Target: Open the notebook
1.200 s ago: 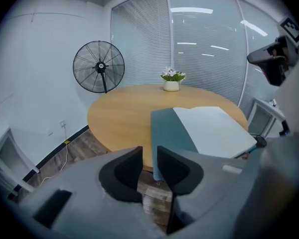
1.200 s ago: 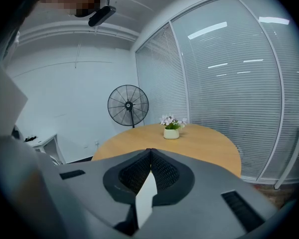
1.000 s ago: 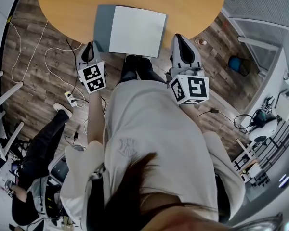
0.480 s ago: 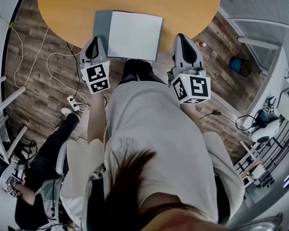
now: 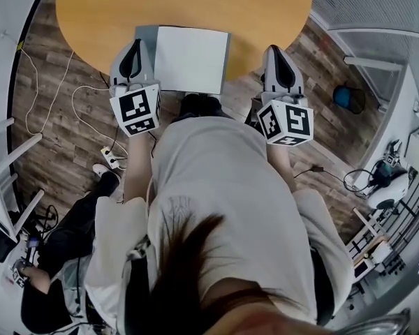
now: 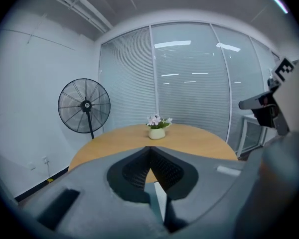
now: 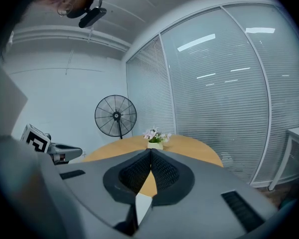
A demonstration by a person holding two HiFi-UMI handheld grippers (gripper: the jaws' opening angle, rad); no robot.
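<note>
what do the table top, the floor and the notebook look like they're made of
Table top: likely wood veneer or laminate, smooth satin finish; even orange-tan, no seams. Floor: wood or wood-look planks, matte; board joints and streaky grain show. Notebook: probably paper, by its flat matte white face.

You face a round table (image 5: 195, 5): potted flower (image 6: 157, 132) at 12 o'clock, standing fan (image 6: 84, 105) at 10 o'clock, floor cables (image 5: 70, 93) at 9 o'clock.

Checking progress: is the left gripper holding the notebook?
No, the fingers of the left gripper are shut with nothing between them; the notebook lies on the table.
</note>
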